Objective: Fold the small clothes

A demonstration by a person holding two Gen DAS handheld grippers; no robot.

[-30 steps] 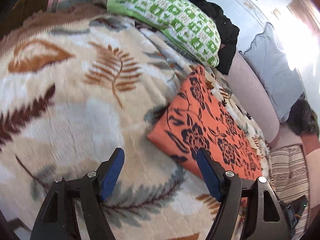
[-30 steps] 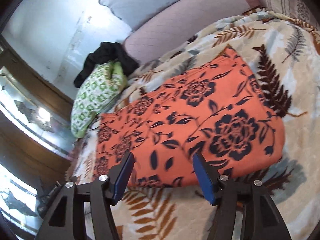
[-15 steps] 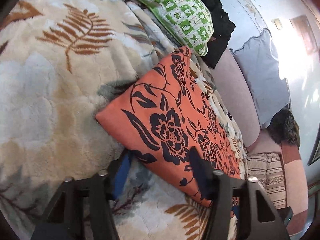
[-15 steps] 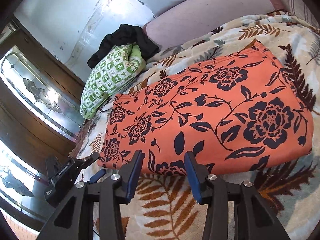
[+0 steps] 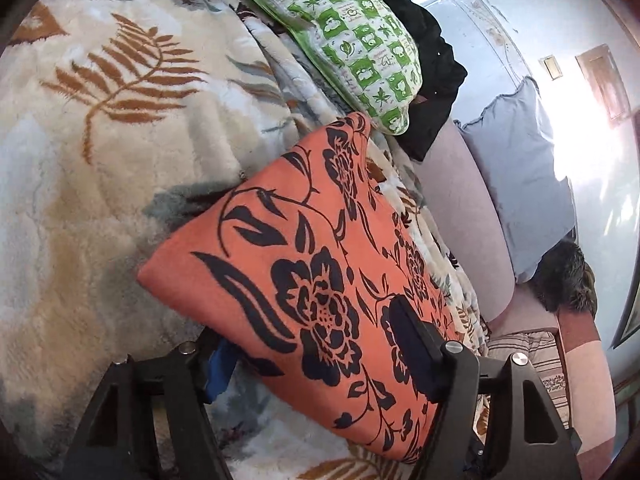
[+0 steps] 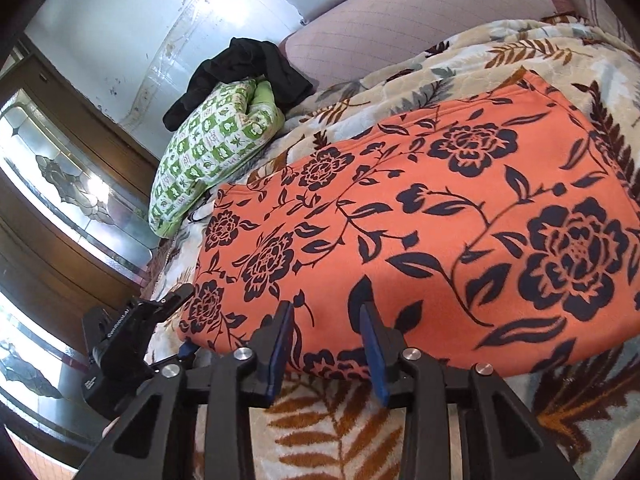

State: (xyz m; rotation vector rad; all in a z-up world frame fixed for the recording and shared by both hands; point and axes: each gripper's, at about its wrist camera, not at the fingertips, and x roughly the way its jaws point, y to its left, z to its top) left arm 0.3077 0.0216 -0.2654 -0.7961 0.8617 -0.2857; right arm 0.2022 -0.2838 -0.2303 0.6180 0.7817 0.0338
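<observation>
An orange cloth with black flowers (image 5: 316,248) lies folded flat on the leaf-patterned blanket (image 5: 100,140); it also shows in the right wrist view (image 6: 440,240). My left gripper (image 5: 316,360) is open and straddles the cloth's near corner, one finger under the edge and one on top. In the right wrist view the left gripper (image 6: 132,320) sits at the cloth's left corner. My right gripper (image 6: 328,344) is open, narrowly, with its blue pads at the cloth's near edge and the edge between them.
A green patterned pillow (image 5: 344,40) and a black garment (image 5: 428,68) lie at the blanket's far end. A pink bolster (image 5: 464,216) and a blue cushion (image 5: 524,160) run along the wall. A wooden cabinet with glass (image 6: 60,200) stands on the left.
Both grippers have moved forward onto the orange cloth's near edge. The left now straddles its corner; the right has narrowed its jaws around the edge.
</observation>
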